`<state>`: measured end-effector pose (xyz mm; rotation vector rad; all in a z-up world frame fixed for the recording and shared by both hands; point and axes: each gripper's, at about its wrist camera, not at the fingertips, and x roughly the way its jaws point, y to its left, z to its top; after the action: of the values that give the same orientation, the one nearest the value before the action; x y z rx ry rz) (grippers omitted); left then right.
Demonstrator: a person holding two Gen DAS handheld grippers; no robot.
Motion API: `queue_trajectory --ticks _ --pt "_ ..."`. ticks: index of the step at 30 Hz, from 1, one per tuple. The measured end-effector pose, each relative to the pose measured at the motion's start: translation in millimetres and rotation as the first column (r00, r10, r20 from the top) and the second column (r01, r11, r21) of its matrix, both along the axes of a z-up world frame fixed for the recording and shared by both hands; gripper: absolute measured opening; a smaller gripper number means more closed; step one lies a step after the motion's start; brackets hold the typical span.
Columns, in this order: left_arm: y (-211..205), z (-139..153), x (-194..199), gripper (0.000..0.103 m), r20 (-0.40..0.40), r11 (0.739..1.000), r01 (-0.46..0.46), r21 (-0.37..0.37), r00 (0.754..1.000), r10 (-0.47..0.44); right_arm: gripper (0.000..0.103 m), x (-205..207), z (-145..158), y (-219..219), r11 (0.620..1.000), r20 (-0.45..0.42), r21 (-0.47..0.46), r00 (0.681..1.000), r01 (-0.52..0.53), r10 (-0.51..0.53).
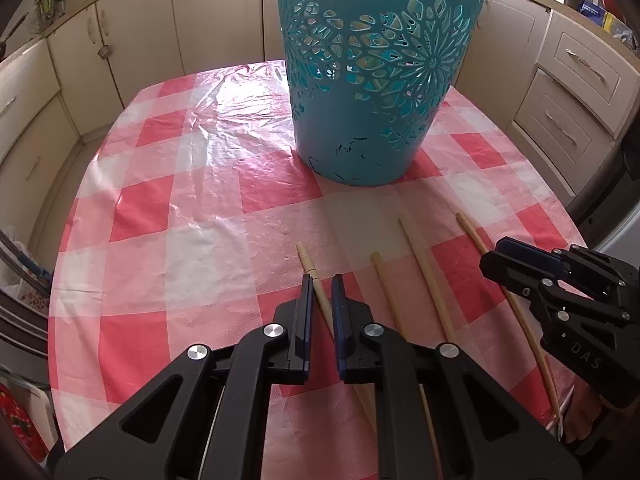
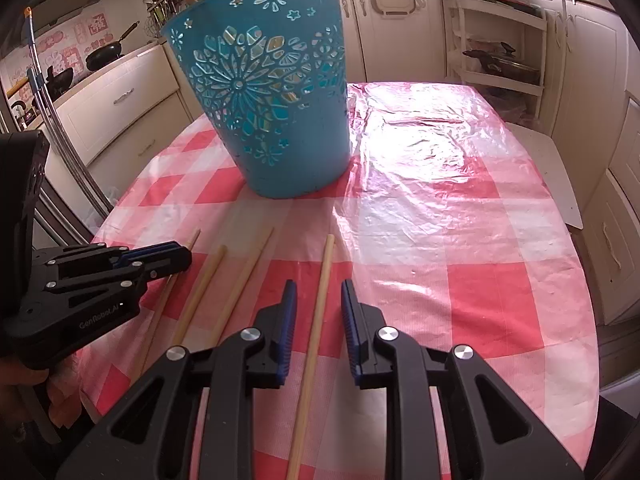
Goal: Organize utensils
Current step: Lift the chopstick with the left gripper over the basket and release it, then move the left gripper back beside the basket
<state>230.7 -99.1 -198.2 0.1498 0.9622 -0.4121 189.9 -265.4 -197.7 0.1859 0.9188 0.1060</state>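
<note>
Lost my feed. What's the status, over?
Left gripper open, astride the leftmost chopstick. Right gripper open, astride the rightmost chopstick. Four chopsticks on the table. Basket upright beyond, path clear.

"DAS" stands on the right tongs [image 1: 500, 258] body; "GenRobot.AI" on the left tongs [image 2: 184, 256] (last letters faint).

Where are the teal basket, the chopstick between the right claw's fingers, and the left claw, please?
teal basket [image 2: 280, 128]: right wrist view, front wall.
rightmost chopstick [image 2: 322, 280]: right wrist view, shaft ahead of the fingers.
left claw [image 1: 322, 308]: left wrist view, midway between its fingertips.
</note>
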Motion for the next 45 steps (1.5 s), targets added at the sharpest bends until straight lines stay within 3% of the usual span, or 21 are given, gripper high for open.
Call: queue_trajectory --ticks 16,22,24,28,32,37,42,45 --pt "-4 2 1 0.006 0.010 0.999 0.024 0.036 1.000 -0.024 0.023 4 -1 8 0.998 0.005 -0.059 1.000 -0.015 0.016" --pt "23 20 8 0.005 -0.045 0.993 -0.020 -0.116 0.999 0.015 0.023 3 -2 7 0.999 0.009 -0.044 1.000 -0.013 0.013" --pt "35 41 8 0.005 -0.018 0.979 -0.015 -0.203 1.000 0.012 0.023 3 -2 5 0.999 0.009 -0.031 1.000 -0.010 0.010" --pt "48 100 3 0.005 0.112 0.945 0.035 -0.324 0.994 0.001 0.023 3 -2 3 1.000 0.011 -0.022 1.000 -0.008 0.008" --pt "44 161 10 0.005 0.257 0.922 0.078 -0.378 0.966 0.023 0.023 3 -2 3 1.000 0.012 -0.025 1.000 -0.008 0.009" --pt "21 217 37 0.005 0.414 0.912 0.067 -0.404 0.903 0.118 0.023 3 -2 2 1.000 0.012 -0.018 1.000 -0.007 0.007" --pt "5 248 73 0.005 0.486 0.886 -0.013 -0.464 0.832 0.266 0.027 2 -1 6 0.999 0.016 -0.033 1.000 -0.020 0.020" --pt "-6 249 90 0.005 0.507 0.874 -0.044 -0.484 0.800 0.321 0.030 2 -2 10 0.998 0.018 -0.052 0.999 -0.031 0.032"
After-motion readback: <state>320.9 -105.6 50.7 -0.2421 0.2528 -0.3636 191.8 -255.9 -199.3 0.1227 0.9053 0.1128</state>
